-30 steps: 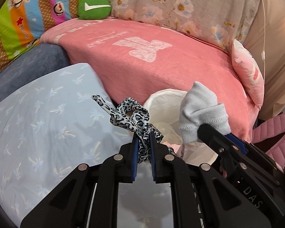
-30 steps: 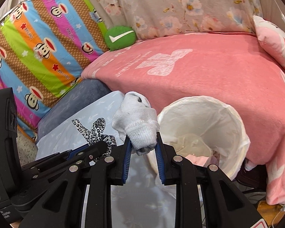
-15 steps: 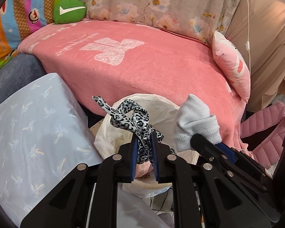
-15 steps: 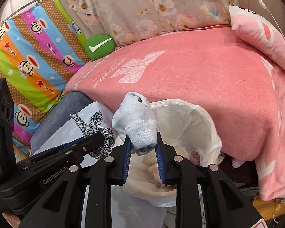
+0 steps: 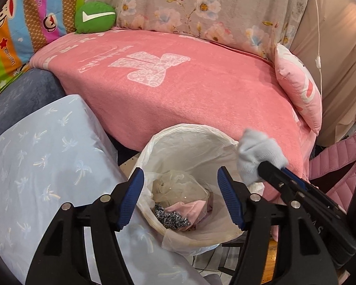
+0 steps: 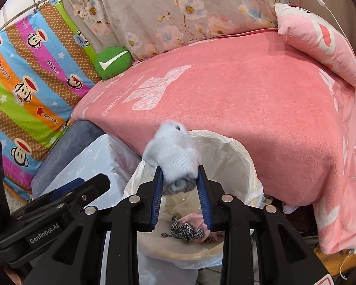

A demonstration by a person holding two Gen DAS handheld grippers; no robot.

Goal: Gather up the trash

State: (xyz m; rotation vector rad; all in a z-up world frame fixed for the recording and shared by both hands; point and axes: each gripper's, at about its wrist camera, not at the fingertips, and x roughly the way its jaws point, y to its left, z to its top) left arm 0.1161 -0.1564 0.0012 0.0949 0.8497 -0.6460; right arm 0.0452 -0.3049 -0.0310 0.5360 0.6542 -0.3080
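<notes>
My left gripper [image 5: 180, 197] is spread wide with nothing between its blue-padded fingers [image 5: 133, 197], poised right above the open mouth of the round bin lined with a thin white plastic bag [image 5: 189, 140]. Down inside that bin lies the crumpled leopard-print fabric strip [image 5: 172, 218], resting on a pink cloth and some clear plastic film [image 5: 178, 187] at the bottom.

My right gripper [image 6: 180, 197] is clamped on the rolled pale grey knitted sock [image 6: 175, 156], pinching it near its cuff end so the bulk of it stands up above the fingertips. It is held over the near rim of the same bag-lined bin [image 6: 239, 156], and through the gap below the fingers I can see the leopard strip [image 6: 185, 231] lying in the bin. From the left wrist camera the sock [image 5: 258, 159] shows at the right edge of the bin, gripped by the other tool.

The bin stands just in front of the bed covered in a pink fleece blanket with a white printed pattern [image 5: 178, 78]. A pale blue sheet with small palm-tree prints [image 5: 40, 166] drapes beside the bin on the left. Farther back sit a round green cushion with a white tick mark [image 5: 95, 17], a pink pillow [image 5: 299, 87] and a grey floral curtain [image 5: 201, 4]
</notes>
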